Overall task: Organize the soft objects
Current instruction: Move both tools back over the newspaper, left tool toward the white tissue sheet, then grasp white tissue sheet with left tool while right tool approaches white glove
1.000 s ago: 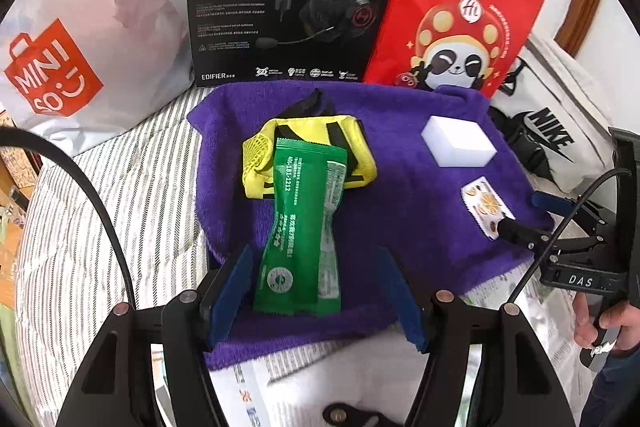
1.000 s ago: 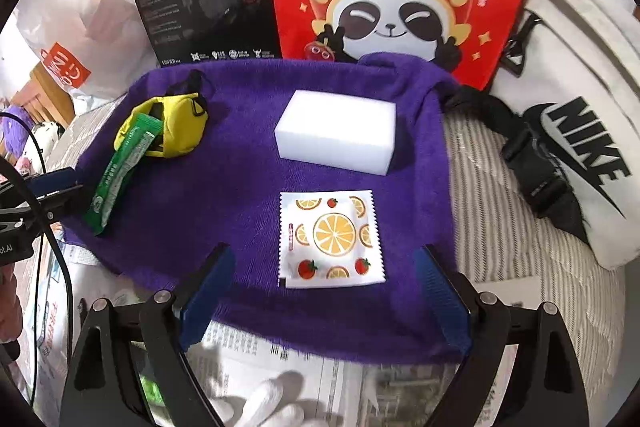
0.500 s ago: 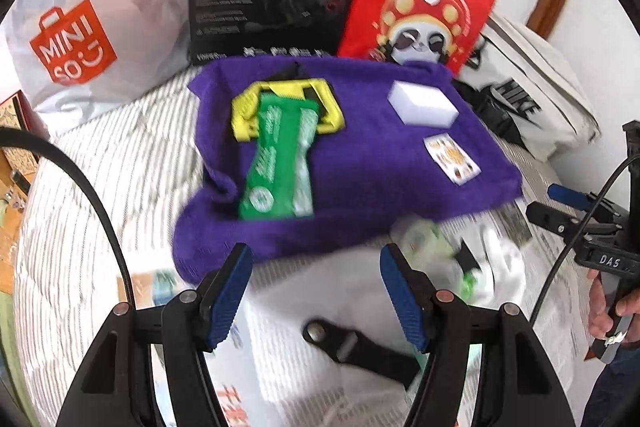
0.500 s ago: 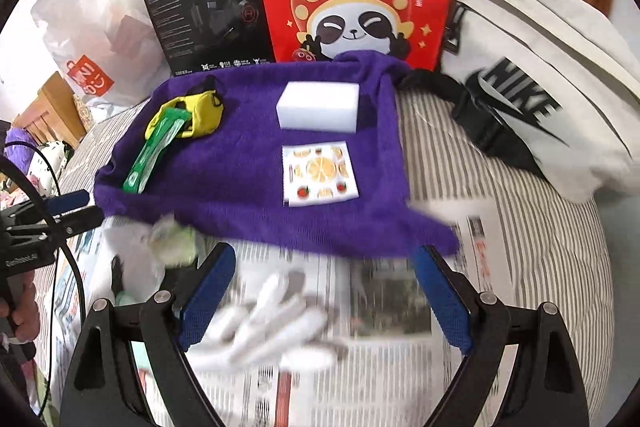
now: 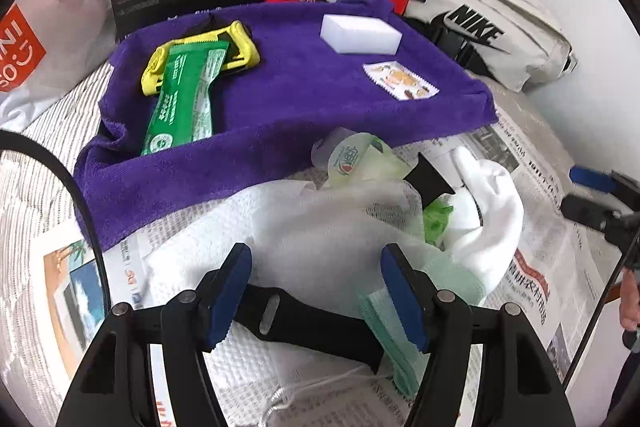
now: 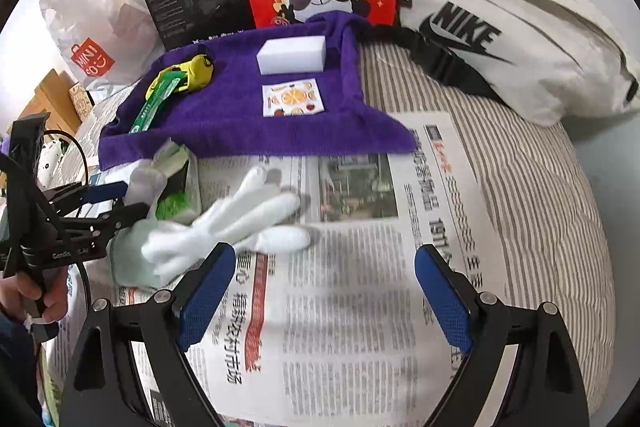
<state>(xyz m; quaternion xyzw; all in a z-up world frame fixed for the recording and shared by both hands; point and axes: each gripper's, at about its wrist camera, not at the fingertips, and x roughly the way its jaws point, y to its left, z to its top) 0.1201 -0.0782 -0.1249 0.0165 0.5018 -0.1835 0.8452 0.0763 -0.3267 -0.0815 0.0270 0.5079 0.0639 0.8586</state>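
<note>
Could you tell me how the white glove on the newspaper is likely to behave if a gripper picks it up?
The white glove looks like thin knit fabric lying flat with its fingers splayed, so it will probably droop limply. It seems light. Pinched by one finger, the rest would likely dangle.

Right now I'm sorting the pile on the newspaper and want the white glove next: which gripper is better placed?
Probably right. The right gripper is open, and the white glove lies just past its left fingertip. The left gripper hangs over the black strap instead.

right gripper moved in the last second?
Yes. The right gripper has pulled back from the purple towel: its jaws framed the fruit sachet earlier, now bare newspaper.
</note>
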